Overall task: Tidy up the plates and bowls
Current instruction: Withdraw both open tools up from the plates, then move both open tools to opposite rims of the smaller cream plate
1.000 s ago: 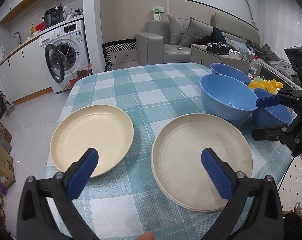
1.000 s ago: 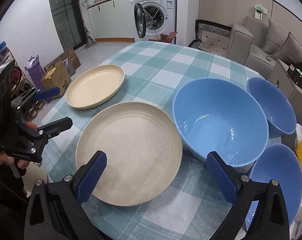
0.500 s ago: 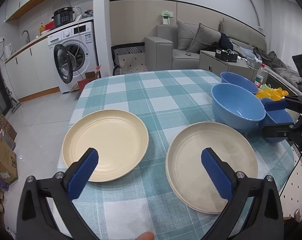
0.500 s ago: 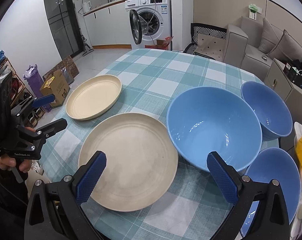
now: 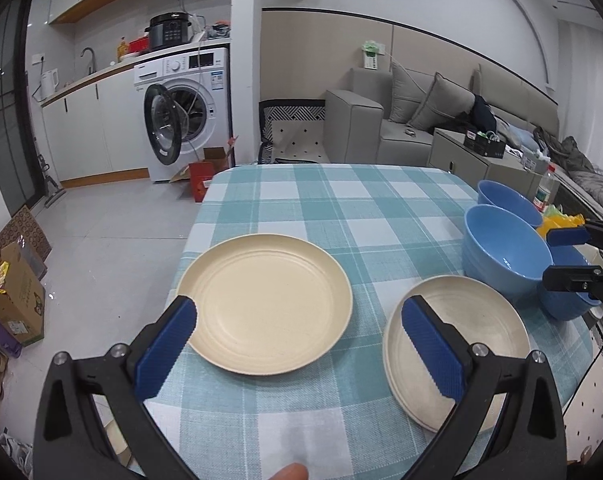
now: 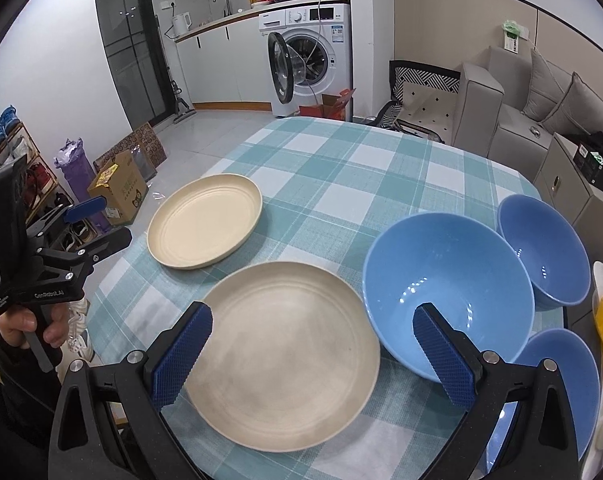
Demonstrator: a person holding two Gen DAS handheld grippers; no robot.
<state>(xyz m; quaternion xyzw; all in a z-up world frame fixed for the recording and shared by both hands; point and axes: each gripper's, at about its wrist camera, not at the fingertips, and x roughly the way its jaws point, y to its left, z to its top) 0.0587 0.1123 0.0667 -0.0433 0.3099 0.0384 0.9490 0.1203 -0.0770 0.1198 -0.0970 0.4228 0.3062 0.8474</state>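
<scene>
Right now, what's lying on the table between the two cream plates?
Nothing: only bare checked tablecloth separates the far cream plate from the near cream plate. They do not touch; the right wrist view shows it clearest.

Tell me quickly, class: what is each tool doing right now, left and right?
Left tool: open, holding nothing, above the yellowish plate.
Right tool: open, holding nothing, above the nearer plate.
</scene>
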